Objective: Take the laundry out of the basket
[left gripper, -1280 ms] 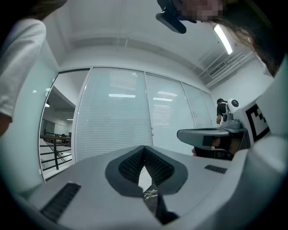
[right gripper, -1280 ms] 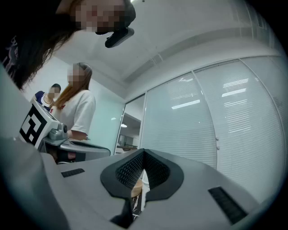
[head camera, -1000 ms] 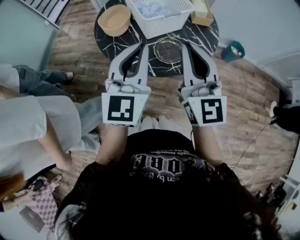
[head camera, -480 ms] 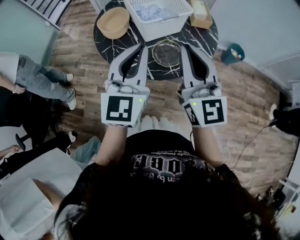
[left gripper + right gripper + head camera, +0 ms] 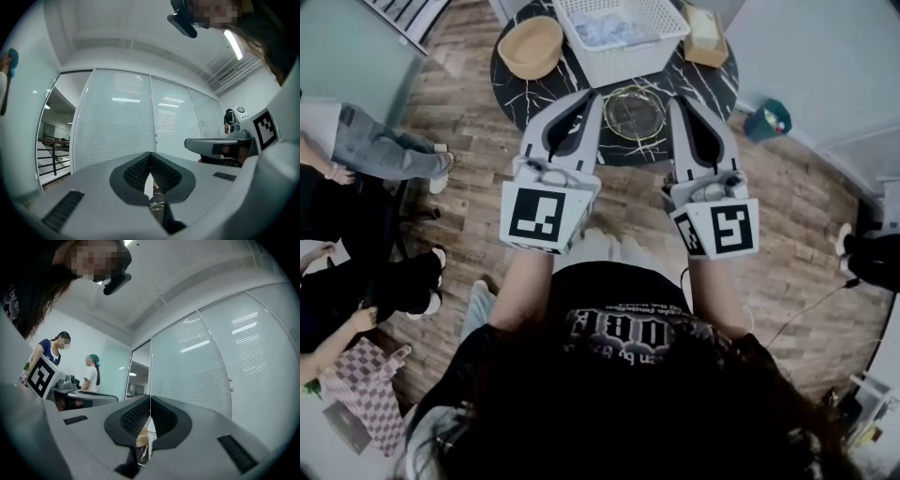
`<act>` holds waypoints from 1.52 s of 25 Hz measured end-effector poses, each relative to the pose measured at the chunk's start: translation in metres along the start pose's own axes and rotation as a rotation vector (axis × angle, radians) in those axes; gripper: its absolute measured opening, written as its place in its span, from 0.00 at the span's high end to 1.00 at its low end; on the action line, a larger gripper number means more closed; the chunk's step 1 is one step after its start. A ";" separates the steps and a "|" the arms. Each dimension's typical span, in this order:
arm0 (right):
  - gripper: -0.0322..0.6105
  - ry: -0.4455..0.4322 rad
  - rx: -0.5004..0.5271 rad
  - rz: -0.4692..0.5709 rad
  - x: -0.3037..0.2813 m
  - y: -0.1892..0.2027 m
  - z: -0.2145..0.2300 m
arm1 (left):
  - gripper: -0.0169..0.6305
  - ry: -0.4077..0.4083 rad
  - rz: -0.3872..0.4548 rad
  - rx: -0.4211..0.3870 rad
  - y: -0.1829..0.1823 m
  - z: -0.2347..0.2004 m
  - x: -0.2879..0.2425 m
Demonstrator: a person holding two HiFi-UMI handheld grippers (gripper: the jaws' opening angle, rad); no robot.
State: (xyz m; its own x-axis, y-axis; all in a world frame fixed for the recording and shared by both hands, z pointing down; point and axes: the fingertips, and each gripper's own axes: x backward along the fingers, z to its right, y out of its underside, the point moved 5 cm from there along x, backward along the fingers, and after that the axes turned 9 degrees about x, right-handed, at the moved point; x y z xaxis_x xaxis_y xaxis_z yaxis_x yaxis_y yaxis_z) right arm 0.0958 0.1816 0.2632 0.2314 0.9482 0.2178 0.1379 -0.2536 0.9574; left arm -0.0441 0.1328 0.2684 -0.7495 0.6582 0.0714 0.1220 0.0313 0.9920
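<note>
A white slatted laundry basket (image 5: 623,47) stands on the round black marble table (image 5: 516,80) at the top of the head view, with pale blue laundry (image 5: 605,26) inside it. Both grippers are held side by side, short of the basket and level with the table's near edge. My left gripper (image 5: 592,97) is shut with nothing in it; in the left gripper view its jaws (image 5: 150,155) meet at the tips. My right gripper (image 5: 680,101) is likewise shut and empty, and its jaws (image 5: 150,398) meet in the right gripper view.
A wooden bowl (image 5: 530,45) sits left of the basket, a cardboard box (image 5: 705,26) right of it, a round glass dish (image 5: 635,109) in front. People's legs (image 5: 389,155) stand at the left. A teal bin (image 5: 769,120) and floor cables (image 5: 806,305) lie right.
Both grippers have stayed almost where they were. The person in white at the left has left the view, and the legs in jeans have shifted up and to the left.
</note>
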 end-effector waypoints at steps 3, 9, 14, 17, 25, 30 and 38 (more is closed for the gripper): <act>0.91 0.000 -0.008 -0.003 -0.004 0.004 0.003 | 0.97 -0.003 -0.006 -0.001 0.002 -0.003 -0.004; 0.91 0.010 0.003 -0.011 -0.029 0.015 0.006 | 0.97 0.011 -0.009 0.000 0.003 -0.026 -0.023; 0.91 0.032 0.017 -0.031 -0.064 0.027 0.014 | 0.97 0.023 0.001 -0.003 0.003 -0.058 -0.050; 0.91 0.044 0.025 -0.043 -0.087 0.034 0.019 | 0.97 0.035 -0.007 0.002 0.004 -0.078 -0.070; 0.91 0.087 0.019 -0.046 -0.145 0.045 0.032 | 0.97 0.073 -0.013 0.002 0.001 -0.126 -0.113; 0.91 0.114 0.022 -0.048 -0.174 0.050 0.036 | 0.97 0.100 0.002 0.003 -0.001 -0.150 -0.138; 0.91 0.149 0.019 -0.058 -0.198 0.062 0.047 | 0.97 0.147 -0.018 -0.017 0.003 -0.168 -0.172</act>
State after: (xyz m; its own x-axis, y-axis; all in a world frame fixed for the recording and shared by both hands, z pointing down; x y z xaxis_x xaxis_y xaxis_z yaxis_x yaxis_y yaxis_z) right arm 0.1033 -0.0312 0.2707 0.0777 0.9789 0.1888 0.1655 -0.1994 0.9658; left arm -0.0238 -0.1070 0.2768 -0.8389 0.5402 0.0664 0.0972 0.0287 0.9948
